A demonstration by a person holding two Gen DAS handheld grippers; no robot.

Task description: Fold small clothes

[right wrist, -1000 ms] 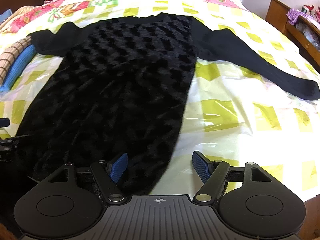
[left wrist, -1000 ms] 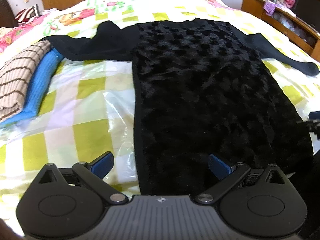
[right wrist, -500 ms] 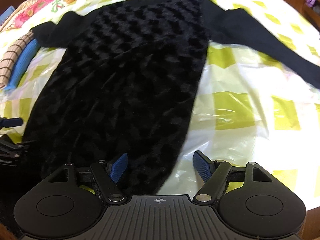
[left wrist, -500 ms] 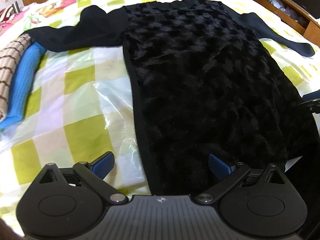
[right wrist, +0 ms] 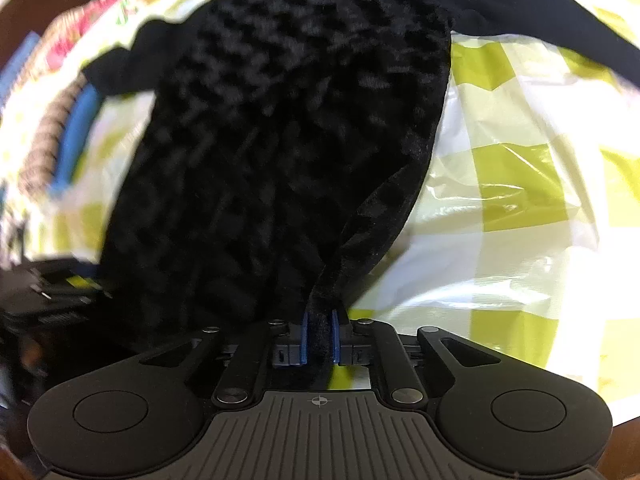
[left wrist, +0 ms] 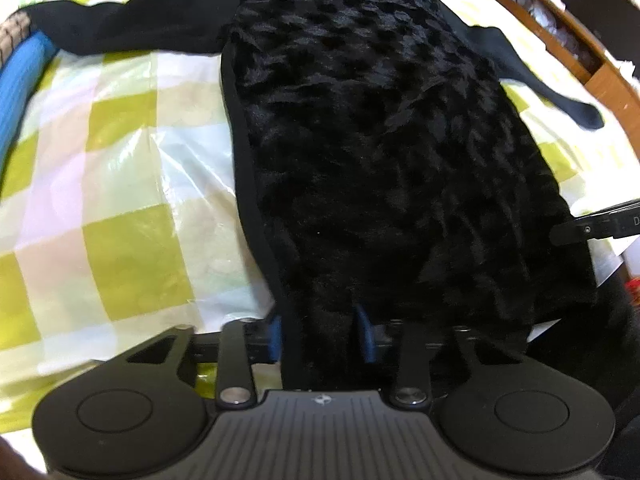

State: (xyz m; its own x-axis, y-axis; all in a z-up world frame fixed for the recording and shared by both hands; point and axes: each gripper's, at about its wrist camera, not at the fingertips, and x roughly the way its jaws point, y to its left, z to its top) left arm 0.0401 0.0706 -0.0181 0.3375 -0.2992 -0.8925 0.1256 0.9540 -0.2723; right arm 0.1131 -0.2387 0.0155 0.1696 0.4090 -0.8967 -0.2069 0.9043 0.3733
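At the bottom centre of the right wrist view, the right gripper (right wrist: pixel 319 336) is clenched on the near hem corner of the black fuzzy long-sleeved garment (right wrist: pixel 280 128); its blue pads (right wrist: pixel 304 336) press a narrow pinch of the cloth between them, and the fabric rises from the pinch in a raised fold toward the centre right of the frame.

At the bottom centre of the left wrist view, the left gripper (left wrist: pixel 320 334) has its blue fingertips (left wrist: pixel 275 334) drawn in on either side of the hem at the garment's (left wrist: pixel 372 152) other near corner, with a strip of black cloth between them. The pads sit farther apart than those of the right gripper, and I cannot tell whether they are pressed firmly on the cloth.

The garment lies flat, filling the middle of both frames, on a bed covered with a yellow-green and white checked sheet under clear plastic film (left wrist: pixel 120 184). Its plain black sleeves spread outward, one toward the upper left of the left wrist view and the other toward the upper right.

At the far left edge of the left wrist view lies a folded blue cloth (left wrist: pixel 20 76), with a brown striped cloth (left wrist: pixel 10 38) just beside it. In the upper right stands wooden furniture (left wrist: pixel 560 44).
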